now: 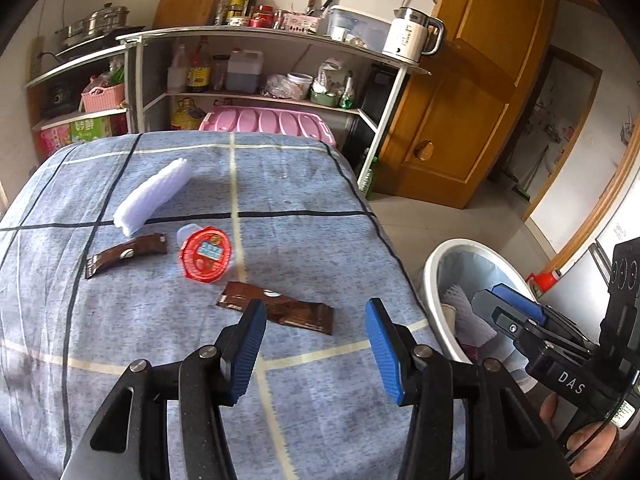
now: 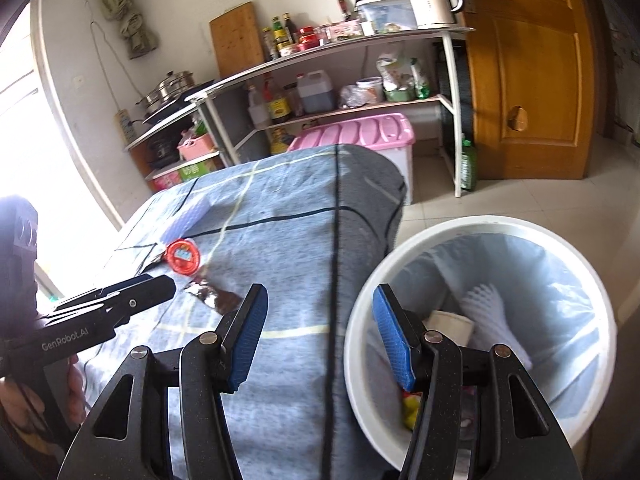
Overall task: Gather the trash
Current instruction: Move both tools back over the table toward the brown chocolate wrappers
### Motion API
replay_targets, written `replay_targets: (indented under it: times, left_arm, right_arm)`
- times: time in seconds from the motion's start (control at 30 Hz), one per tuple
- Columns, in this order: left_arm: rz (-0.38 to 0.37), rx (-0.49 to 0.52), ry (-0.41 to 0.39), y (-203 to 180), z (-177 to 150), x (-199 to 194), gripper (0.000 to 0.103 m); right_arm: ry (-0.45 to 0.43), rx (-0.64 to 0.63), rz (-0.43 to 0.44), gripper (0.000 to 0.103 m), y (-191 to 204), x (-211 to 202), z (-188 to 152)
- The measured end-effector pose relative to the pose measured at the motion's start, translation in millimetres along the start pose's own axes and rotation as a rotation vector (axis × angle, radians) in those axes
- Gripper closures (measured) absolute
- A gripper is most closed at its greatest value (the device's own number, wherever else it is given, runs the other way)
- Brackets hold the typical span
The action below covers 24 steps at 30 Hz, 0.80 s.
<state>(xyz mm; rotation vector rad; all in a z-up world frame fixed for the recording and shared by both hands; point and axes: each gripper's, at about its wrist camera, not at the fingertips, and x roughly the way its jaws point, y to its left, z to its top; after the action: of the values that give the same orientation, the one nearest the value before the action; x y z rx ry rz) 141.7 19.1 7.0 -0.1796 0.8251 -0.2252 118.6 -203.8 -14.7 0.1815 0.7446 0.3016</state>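
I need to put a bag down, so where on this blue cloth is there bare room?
Free: the table right of the pale centre stripe, and its near end. Crowded: left of centre, with white foam, red-lidded cup and two brown wrappers.

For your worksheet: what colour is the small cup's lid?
Red lid, with a blue label; left wrist view.

My left finger (image 1: pixel 250 344) covers the near wrapper's (image 1: pixel 296 312) corner. My right finger (image 2: pixel 394 340) hides part of the bin (image 2: pixel 576 264) contents. Left of the bin, window glare washes out the foam (image 2: pixel 188 216).
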Motion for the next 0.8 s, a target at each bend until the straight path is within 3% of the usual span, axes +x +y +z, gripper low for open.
replay_targets:
  times: [0.43, 0.8]
  left_arm:
    - [0.101, -0.077, -0.024, 80, 3, -15, 0.052]
    - [0.166, -0.088, 0.002, 136, 9, -6, 0.046]
  right_arm:
    - [0.091, -0.148, 0.102, 0.047, 64, 51, 2]
    - [0.171, -0.269, 0.111, 0.047, 101, 90, 0]
